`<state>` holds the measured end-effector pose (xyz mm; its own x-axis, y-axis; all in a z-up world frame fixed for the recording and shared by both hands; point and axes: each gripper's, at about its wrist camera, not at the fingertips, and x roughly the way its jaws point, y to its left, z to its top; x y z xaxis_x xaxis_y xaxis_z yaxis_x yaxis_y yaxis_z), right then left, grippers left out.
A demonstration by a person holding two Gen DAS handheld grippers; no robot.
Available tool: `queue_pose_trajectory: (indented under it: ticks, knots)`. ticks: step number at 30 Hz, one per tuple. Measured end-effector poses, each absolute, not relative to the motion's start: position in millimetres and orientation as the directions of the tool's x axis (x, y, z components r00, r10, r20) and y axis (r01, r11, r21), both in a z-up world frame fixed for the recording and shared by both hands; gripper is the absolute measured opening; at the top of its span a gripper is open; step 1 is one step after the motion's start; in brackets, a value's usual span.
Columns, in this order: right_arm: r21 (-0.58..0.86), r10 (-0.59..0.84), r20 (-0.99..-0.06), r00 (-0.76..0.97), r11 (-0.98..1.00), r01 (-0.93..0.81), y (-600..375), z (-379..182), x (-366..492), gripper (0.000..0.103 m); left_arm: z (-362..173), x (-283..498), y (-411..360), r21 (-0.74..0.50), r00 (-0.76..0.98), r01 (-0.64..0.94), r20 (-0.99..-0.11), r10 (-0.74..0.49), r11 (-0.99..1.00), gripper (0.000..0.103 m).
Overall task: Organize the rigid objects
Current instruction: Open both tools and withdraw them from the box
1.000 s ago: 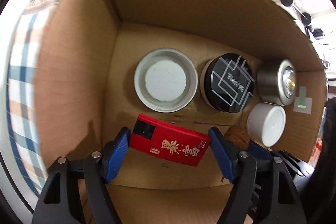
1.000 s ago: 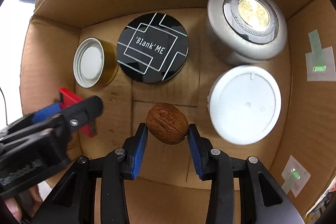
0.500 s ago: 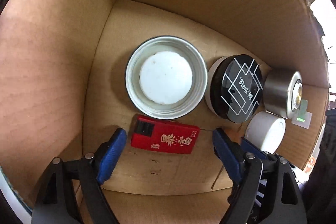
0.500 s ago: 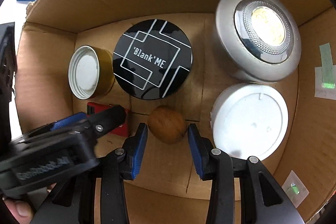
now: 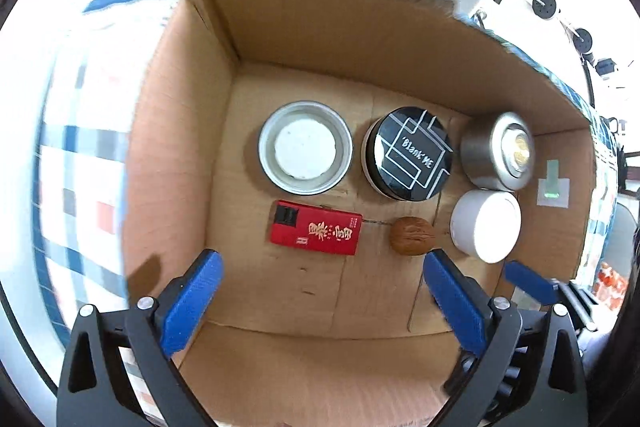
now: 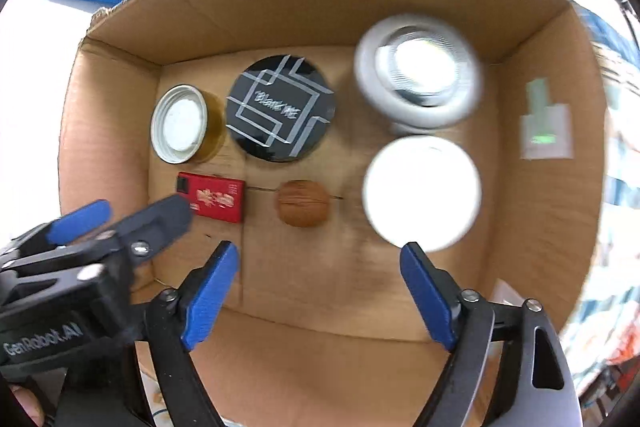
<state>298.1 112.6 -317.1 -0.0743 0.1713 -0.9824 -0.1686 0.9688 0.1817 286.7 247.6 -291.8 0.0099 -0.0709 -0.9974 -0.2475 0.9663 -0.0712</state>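
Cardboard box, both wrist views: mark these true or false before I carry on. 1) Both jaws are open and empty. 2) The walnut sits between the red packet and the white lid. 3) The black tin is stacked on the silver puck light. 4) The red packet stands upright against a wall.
1) True: left gripper and right gripper hold nothing.
2) True: walnut, red packet, white lid.
3) False: the black tin sits beside the silver puck light on the cardboard box floor.
4) False: it lies flat.

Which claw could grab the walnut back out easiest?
Probably the right gripper. In its view the walnut lies just ahead of its open, empty fingers. The left gripper lines up with the red box instead; the walnut sits near its right finger.
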Motion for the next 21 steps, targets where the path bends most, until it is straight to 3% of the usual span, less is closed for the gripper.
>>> queue_pose_trajectory:
  ticks: [8, 21]
  knots:
    - [0.089, 0.092, -0.996, 0.003, 0.976, -0.2, 96.7, -271.5, 275.4, 0.099, -250.2, 257.5, 238.5, -0.043, 0.098, -0.214, -0.995, -0.022, 0.976, 0.103]
    - [0.132, 0.16, -0.98, 0.121, 0.969, -0.209, 63.4, -194.6, 211.0, 0.099, -171.0, 196.8, 219.3, -0.019, 0.246, -0.181, -0.969, 0.026, 0.983, 0.103]
